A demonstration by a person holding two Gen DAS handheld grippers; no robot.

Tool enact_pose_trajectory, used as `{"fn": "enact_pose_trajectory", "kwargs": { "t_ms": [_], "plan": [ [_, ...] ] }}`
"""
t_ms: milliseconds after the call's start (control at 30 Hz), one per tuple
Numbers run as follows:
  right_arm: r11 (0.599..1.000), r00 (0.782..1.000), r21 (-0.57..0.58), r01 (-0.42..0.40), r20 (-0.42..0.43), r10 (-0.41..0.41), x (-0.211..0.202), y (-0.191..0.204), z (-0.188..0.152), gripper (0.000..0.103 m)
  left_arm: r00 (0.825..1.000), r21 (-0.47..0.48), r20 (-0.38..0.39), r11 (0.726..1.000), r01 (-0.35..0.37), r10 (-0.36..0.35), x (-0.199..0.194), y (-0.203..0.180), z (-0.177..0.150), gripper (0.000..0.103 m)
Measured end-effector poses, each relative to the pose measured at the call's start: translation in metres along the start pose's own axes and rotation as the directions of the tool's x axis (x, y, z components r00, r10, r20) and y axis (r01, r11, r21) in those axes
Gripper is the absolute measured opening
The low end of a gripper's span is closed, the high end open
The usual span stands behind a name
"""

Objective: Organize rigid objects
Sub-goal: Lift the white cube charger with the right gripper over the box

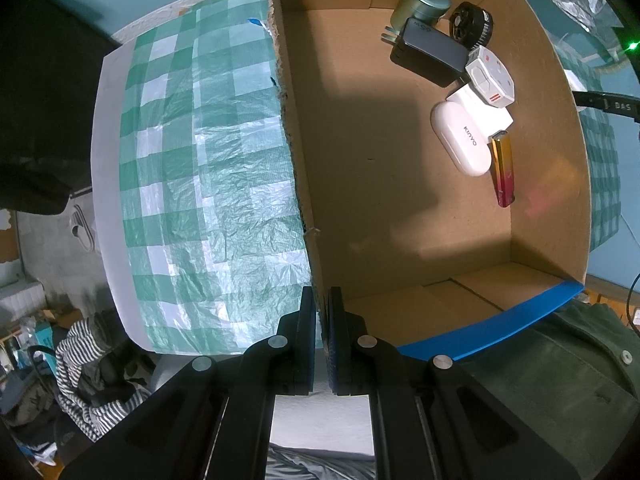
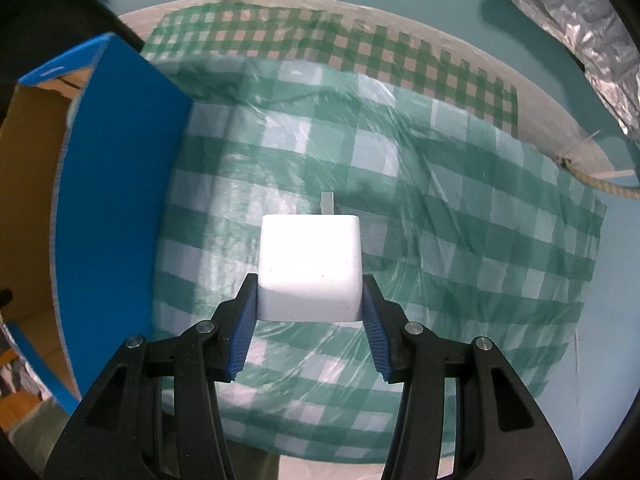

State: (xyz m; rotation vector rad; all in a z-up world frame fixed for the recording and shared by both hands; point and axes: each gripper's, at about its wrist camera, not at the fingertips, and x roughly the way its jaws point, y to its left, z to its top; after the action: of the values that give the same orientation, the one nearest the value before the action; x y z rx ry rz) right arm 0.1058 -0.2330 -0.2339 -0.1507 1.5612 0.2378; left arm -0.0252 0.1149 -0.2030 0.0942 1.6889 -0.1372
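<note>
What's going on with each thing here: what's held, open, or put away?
Left gripper: shut on the cardboard box wall.
Right gripper: shut on white charger, held above the checkered cloth.
White charger: gripped, prong pointing away.
Cardboard box: open-topped, several items inside.
White earbud case: closed, in the box.

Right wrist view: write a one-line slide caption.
Right gripper holds a white plug-in charger above the green checked tablecloth, beside the blue-sided cardboard box.
</note>
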Motion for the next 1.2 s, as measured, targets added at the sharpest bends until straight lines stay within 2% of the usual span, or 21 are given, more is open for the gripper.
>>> {"fn": "enact_pose_trajectory", "kwargs": {
  "t_ms": [367,700,967,1200],
  "plan": [
    [0.995,0.999,-0.097,-0.020,0.044,0.024,-0.044,0.028,0.002,0.049,1.000,0.000,0.000,1.000,0.000,0.000,0.000,0.000,0.000,0.006],
    [0.968,0.995,-0.244,-0.067,0.061,0.084,-0.076,0.085,0.003,0.049,1.000,0.000,0.000,1.000,-0.001,0.001,0.000,0.000,0.000,0.006],
    [0.927,0.994,-0.367,-0.074,0.046,0.097,-0.076,0.134,0.002,0.049,1.000,0.001,0.001,1.000,-0.005,0.005,0.000,-0.001,0.002,0.006],
    [0.887,0.997,-0.459,-0.053,0.026,0.073,-0.063,0.167,-0.003,0.049,1.000,0.004,0.004,1.000,-0.008,0.008,-0.001,-0.002,0.001,0.006]
  ]
}}
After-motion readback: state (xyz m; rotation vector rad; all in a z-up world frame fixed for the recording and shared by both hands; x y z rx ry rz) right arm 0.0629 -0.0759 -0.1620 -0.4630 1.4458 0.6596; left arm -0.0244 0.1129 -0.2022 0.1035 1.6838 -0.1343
